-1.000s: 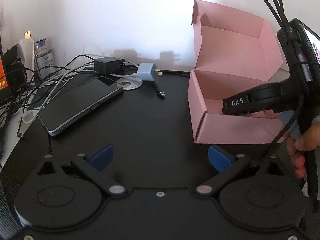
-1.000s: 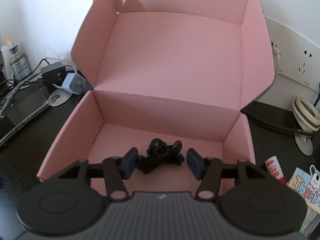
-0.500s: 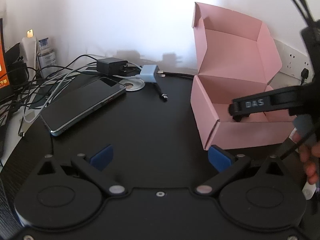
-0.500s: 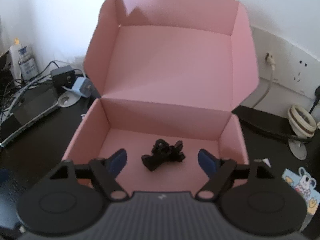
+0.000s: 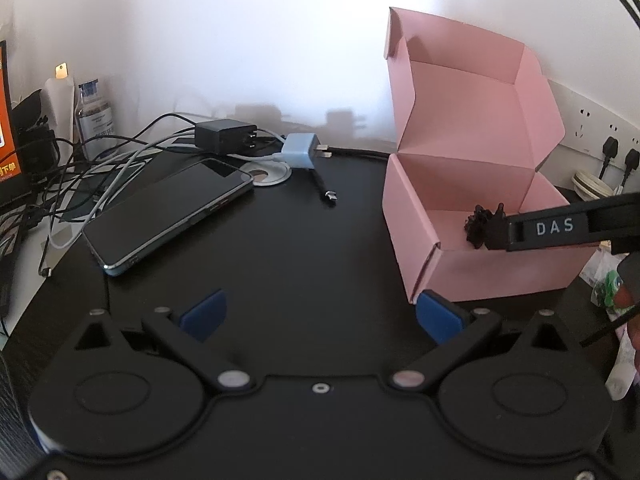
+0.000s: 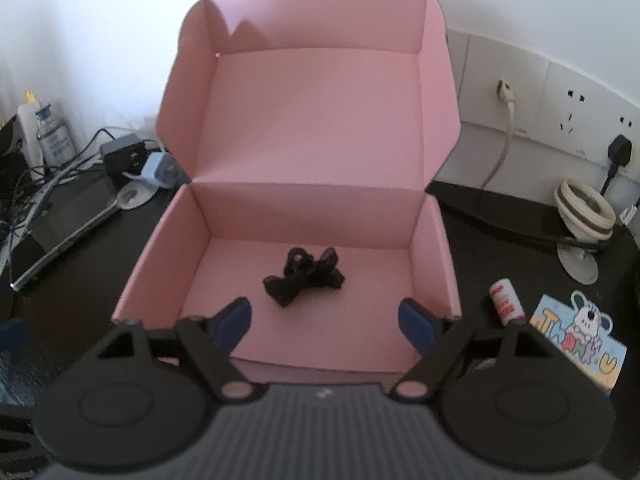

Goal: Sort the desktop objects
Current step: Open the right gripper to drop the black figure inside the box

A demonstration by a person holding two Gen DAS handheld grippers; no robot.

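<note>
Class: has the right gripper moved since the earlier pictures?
Yes. The right gripper has pulled back from the pink box, its jaws opening, leaving the black clip inside.

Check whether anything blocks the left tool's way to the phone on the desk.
Nothing visible does. The left tool is open over bare black desk, and the phone lies flat ahead to its left. Cables touch only the phone's far end.

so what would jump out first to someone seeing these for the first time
The open pink box dominates, its lid standing upright near the wall, with a small black clip lying alone on its floor. The right gripper hangs above the box's near edge, its jaws opening and nothing between them. To the box's left, a dark phone lies flat on the black desk beside tangled chargers.
</note>
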